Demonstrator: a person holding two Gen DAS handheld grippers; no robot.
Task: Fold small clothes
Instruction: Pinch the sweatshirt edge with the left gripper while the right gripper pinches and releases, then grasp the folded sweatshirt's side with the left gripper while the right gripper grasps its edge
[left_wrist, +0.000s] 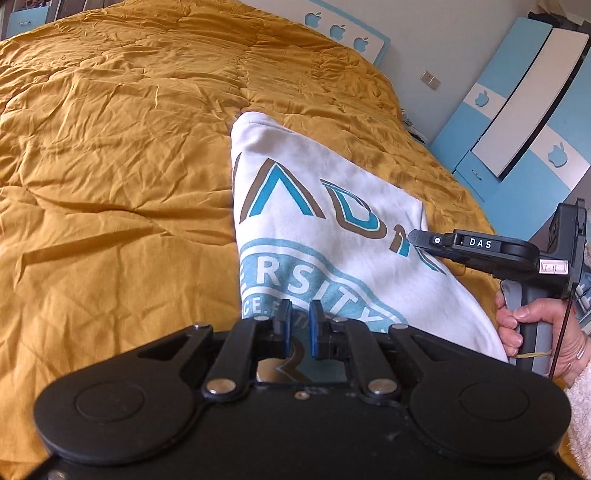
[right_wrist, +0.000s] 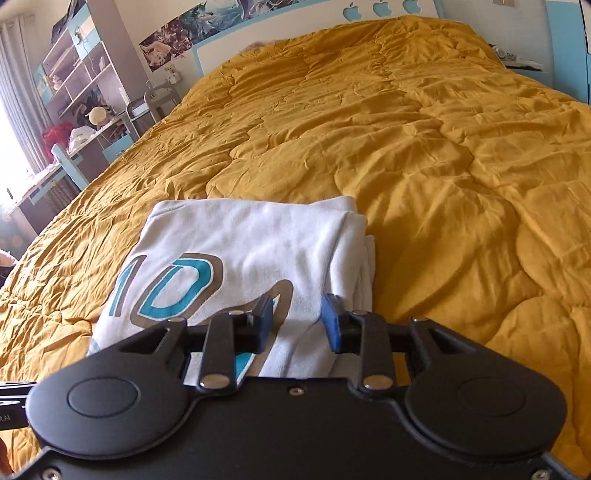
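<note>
Folded white cotton T-shirt with teal and brown printed lettering (left_wrist: 325, 236) lying on a wrinkled mustard-yellow quilted bedspread (left_wrist: 122, 155), near the bed's close edge. Left gripper (left_wrist: 298, 323) hovering over the shirt's near end, blue pads slightly parted, clasping nothing. Right gripper (right_wrist: 297, 321) released too, pads apart above the shirt's right folded edge. Person's right hand (left_wrist: 535, 332) wrapped around the grey handle.

Folded shirt (right_wrist: 240, 254) on quilt (right_wrist: 424, 155), near edge of bed. Headboard (right_wrist: 388, 9) at far end. Shelves (right_wrist: 85, 74) far left of bed; wardrobe (left_wrist: 517, 122) right. Left gripper (left_wrist: 298, 321) at shirt's near end, right gripper (right_wrist: 297, 317) at its right edge.
</note>
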